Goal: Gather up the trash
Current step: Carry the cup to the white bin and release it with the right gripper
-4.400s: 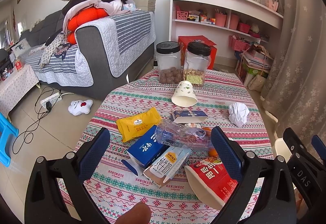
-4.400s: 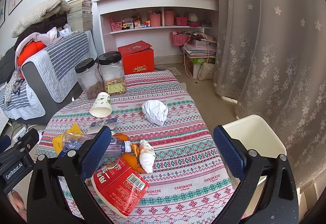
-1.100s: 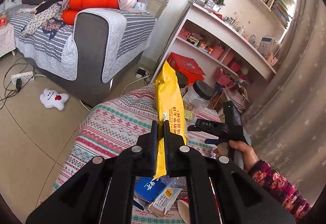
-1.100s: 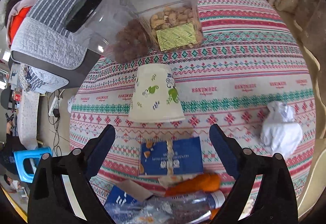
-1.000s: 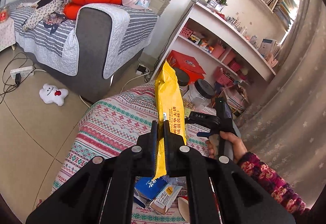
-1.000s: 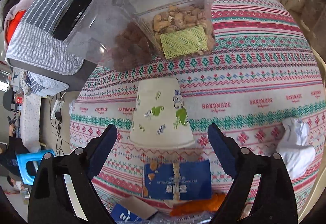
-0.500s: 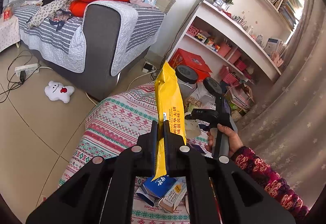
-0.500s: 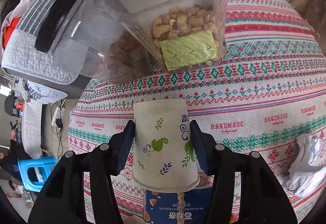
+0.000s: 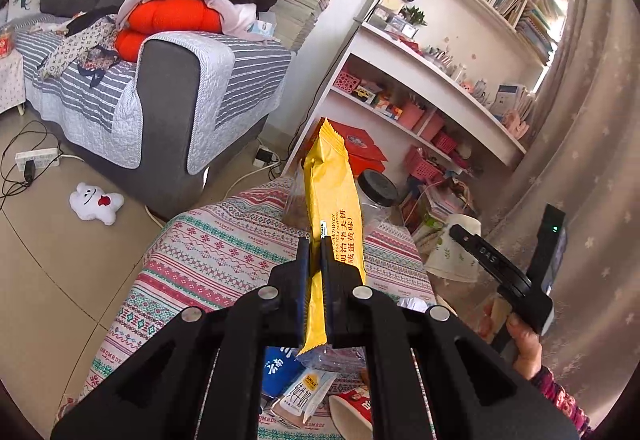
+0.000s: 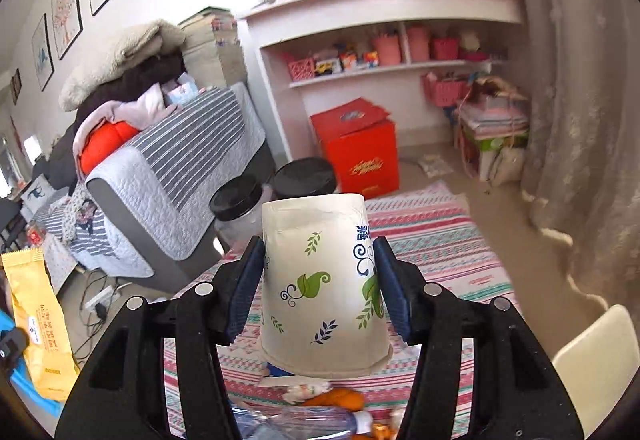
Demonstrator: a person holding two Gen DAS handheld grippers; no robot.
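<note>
My left gripper [image 9: 314,256] is shut on a yellow snack wrapper [image 9: 330,200] and holds it upright above the patterned tablecloth [image 9: 208,256]. The wrapper also shows at the left edge of the right wrist view [image 10: 36,324]. My right gripper [image 10: 320,280] is shut on an upside-down white paper cup [image 10: 324,288] with green leaf prints, lifted above the table. In the left wrist view the cup [image 9: 452,252] and the right gripper [image 9: 460,236] are at the right. More trash lies below: a blue carton [image 9: 280,366], a red cup [image 9: 352,416], a plastic bottle [image 10: 296,420].
Two black-lidded jars [image 10: 240,208] stand at the table's far side. A white bin [image 10: 596,364] sits at the lower right by the curtain. A grey sofa [image 9: 172,88], a red box [image 10: 356,148] and white shelves [image 10: 384,32] lie beyond.
My right gripper closed on the paper cup and lifted it off the table, tilting up toward the room. My left gripper kept holding the yellow wrapper aloft.
</note>
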